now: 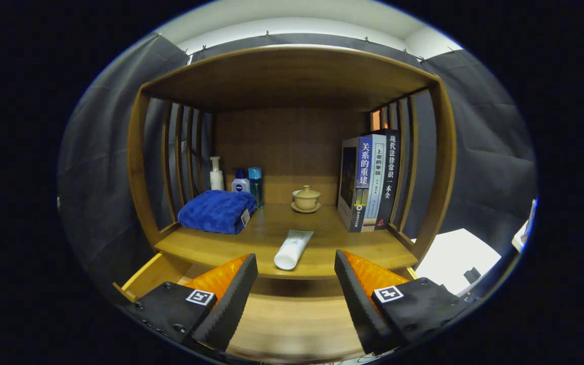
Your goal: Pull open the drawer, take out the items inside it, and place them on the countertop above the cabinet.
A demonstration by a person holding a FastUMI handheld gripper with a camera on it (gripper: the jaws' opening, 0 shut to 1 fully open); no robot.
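The drawer is being shown pulled open below the desk of the wooden cabinet; its bare floor is lying under and between the fingers, and its left side rail is being seen just outside the left finger. The front edge of the desk is running across just beyond the fingertips. A white tube is lying on the desk, its cap end reaching the front edge, midway between the two fingers and just ahead of them. Open room is being left on the desk around the tube: a folded blue towel is resting well to its left, three bottles are standing behind the towel, a lidded cup on a saucer is sitting near the back panel, and upright books are leaning at the right. Slatted side walls are closing the desk on both sides. The jaws of the gripper are being held wide apart; nothing is being held or touched by them.
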